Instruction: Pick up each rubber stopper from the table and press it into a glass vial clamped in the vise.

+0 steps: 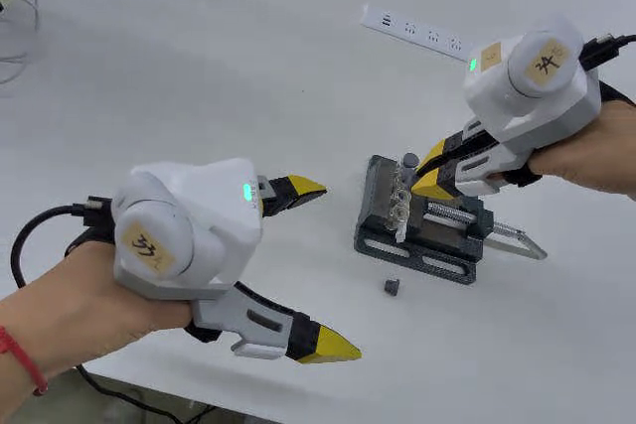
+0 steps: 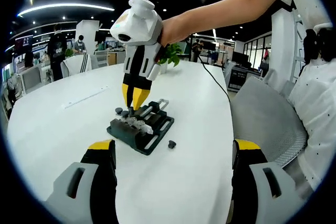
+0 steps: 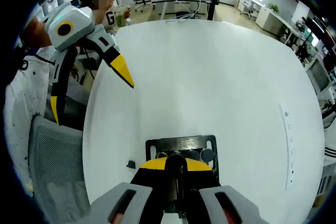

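Observation:
A black vise stands on the white table and clamps a row of clear glass vials. One vial at the far end carries a grey stopper. My right gripper points down at the vials, shut on a dark rubber stopper. One loose stopper lies on the table just in front of the vise. My left gripper hovers to the vise's left, wide open and holding nothing.
A white power strip lies at the back behind the vise. A wire loop sits at the far left corner. A grey mesh chair stands by the table edge, with office desks and people beyond.

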